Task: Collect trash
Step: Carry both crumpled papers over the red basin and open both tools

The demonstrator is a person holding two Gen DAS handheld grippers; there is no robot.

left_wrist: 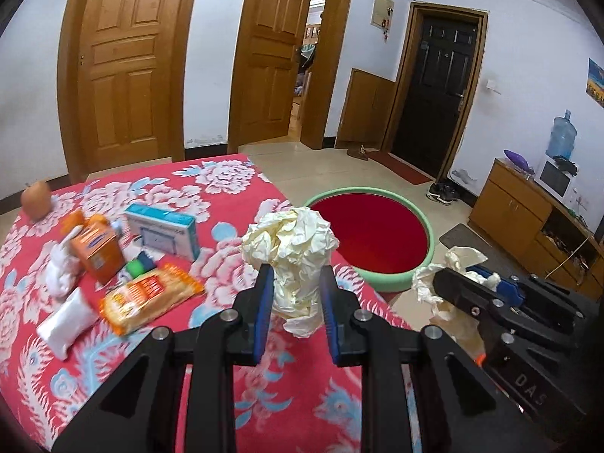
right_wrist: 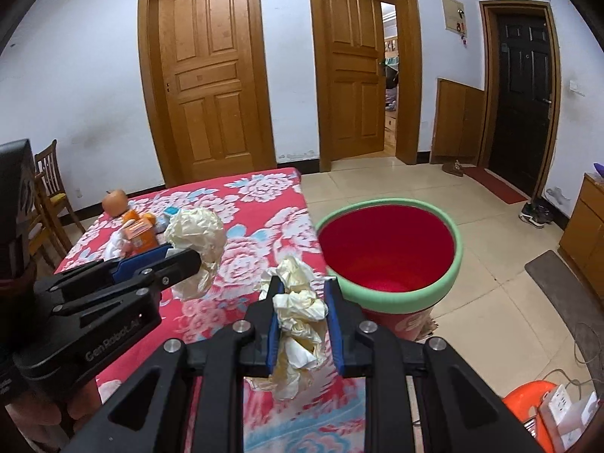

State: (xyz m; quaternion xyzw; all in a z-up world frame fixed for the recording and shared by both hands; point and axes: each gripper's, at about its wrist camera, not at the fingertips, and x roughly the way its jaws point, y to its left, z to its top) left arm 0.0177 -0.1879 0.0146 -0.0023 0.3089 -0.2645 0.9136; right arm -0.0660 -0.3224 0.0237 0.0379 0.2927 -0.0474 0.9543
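Note:
My left gripper is shut on a big crumpled cream paper ball, held above the table's right side; it also shows in the right wrist view. My right gripper is shut on a smaller crumpled cream paper wad, held at the table's right edge; the wad also shows in the left wrist view. A red bin with a green rim stands on the floor just right of the table, and shows in the right wrist view. Both wads are near it, left of the opening.
On the red floral tablecloth lie an orange snack packet, an orange box, a blue-white box, white tissue and an onion. A wooden cabinet stands at right, an orange stool nearby.

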